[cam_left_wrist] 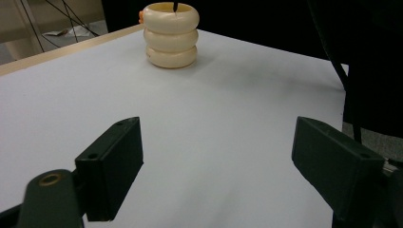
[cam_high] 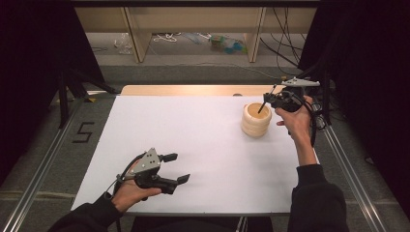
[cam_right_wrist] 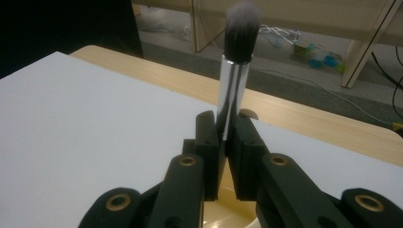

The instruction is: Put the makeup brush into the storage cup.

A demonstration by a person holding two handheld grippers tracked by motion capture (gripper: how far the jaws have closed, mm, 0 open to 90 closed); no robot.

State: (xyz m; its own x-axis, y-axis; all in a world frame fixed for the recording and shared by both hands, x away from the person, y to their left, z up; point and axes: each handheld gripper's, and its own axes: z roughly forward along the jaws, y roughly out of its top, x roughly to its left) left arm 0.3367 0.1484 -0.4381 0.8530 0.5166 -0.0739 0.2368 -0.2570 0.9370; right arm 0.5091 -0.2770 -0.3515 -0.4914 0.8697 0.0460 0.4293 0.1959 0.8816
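A cream ribbed holder [cam_high: 256, 120], shaped like three stacked rings, stands toward the far right of the white desk [cam_high: 193, 140]. Above its open mouth the right gripper [cam_high: 270, 100] pinches a makeup brush [cam_right_wrist: 236, 71] between its jaws, clamped on the silver ferrule with the dark, pale-tipped bristles pointing up; in the high view the brush's thin dark handle slants down into the holder, whose tan inside appears below the jaws in the right gripper view. Well away from the holder, at the desk's near left, the left gripper [cam_high: 176, 168] rests low over the surface with its jaws spread wide and nothing between them. Its own camera looks across bare white desk toward the holder.
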